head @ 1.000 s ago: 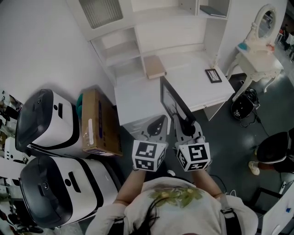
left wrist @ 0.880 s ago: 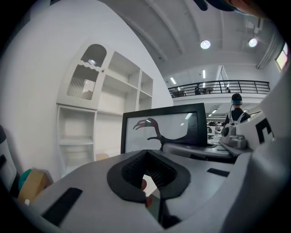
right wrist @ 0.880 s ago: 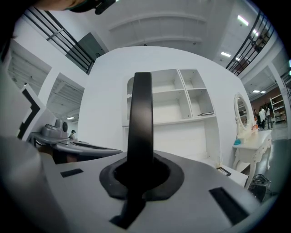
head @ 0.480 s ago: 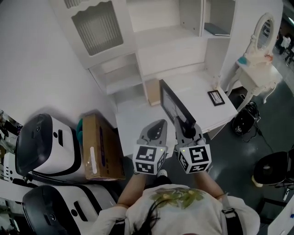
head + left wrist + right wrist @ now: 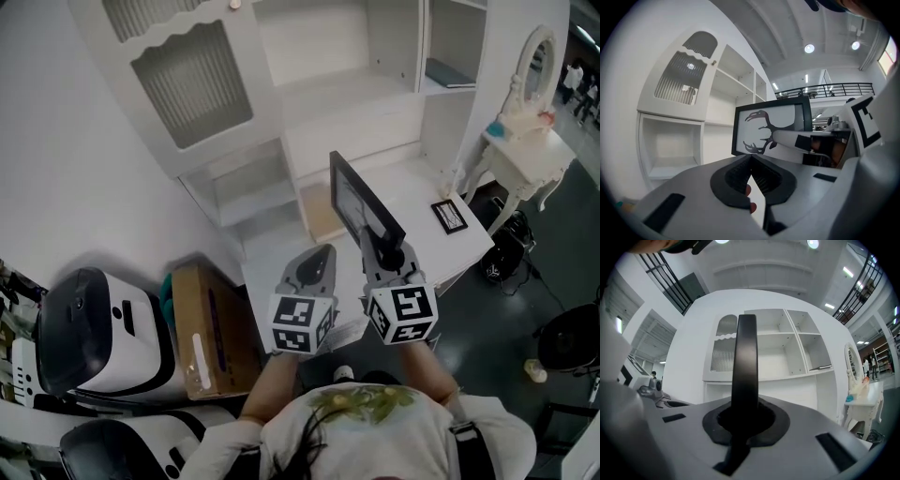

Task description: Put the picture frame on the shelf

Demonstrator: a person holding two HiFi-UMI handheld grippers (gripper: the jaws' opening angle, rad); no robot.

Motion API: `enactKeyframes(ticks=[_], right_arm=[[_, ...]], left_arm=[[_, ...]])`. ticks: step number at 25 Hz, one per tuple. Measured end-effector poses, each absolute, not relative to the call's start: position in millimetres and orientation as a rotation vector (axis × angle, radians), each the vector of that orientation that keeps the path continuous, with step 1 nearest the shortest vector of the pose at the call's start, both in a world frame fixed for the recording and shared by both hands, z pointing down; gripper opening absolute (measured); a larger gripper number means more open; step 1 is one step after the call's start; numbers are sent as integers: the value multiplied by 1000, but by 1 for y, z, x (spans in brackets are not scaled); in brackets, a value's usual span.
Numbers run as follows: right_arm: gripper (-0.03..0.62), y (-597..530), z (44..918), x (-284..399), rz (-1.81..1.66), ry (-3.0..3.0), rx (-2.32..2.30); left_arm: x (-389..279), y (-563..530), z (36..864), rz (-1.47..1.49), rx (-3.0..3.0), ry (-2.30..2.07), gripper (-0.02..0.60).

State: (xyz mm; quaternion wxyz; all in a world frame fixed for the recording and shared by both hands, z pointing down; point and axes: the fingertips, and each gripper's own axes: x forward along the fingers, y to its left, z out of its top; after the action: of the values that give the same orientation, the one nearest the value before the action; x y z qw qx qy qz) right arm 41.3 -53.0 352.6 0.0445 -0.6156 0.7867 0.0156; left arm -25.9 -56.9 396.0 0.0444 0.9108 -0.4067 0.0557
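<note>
My right gripper (image 5: 380, 251) is shut on the lower edge of a black picture frame (image 5: 362, 201) and holds it upright above the white desk (image 5: 422, 183). In the right gripper view the frame (image 5: 745, 357) stands edge-on between the jaws of the right gripper (image 5: 745, 420), with the white shelf unit (image 5: 787, 350) behind it. The left gripper (image 5: 314, 267) hovers just left of the frame, shut and holding nothing. Its own view shows the left gripper (image 5: 751, 161) and the frame's antler picture (image 5: 771, 126). The shelf unit (image 5: 323, 66) rises behind the desk.
A small black frame (image 5: 449, 215) and a tan book (image 5: 323, 211) lie on the desk. A cardboard box (image 5: 214, 323) and white machines (image 5: 94, 328) stand at the left. A white vanity with an oval mirror (image 5: 525, 112) is at the right.
Both grippers and the frame have risen and moved toward the shelf unit, which now fills more of the head view. Both grips are unchanged.
</note>
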Motion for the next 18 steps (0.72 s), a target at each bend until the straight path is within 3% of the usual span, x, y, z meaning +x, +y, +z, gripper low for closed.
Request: enactKeyframes(ticks=[18], right_arm=[[35, -119, 297, 53, 176, 2357, -1961]], left_arm=[[-5, -103, 364, 356, 3051, -1084, 28]])
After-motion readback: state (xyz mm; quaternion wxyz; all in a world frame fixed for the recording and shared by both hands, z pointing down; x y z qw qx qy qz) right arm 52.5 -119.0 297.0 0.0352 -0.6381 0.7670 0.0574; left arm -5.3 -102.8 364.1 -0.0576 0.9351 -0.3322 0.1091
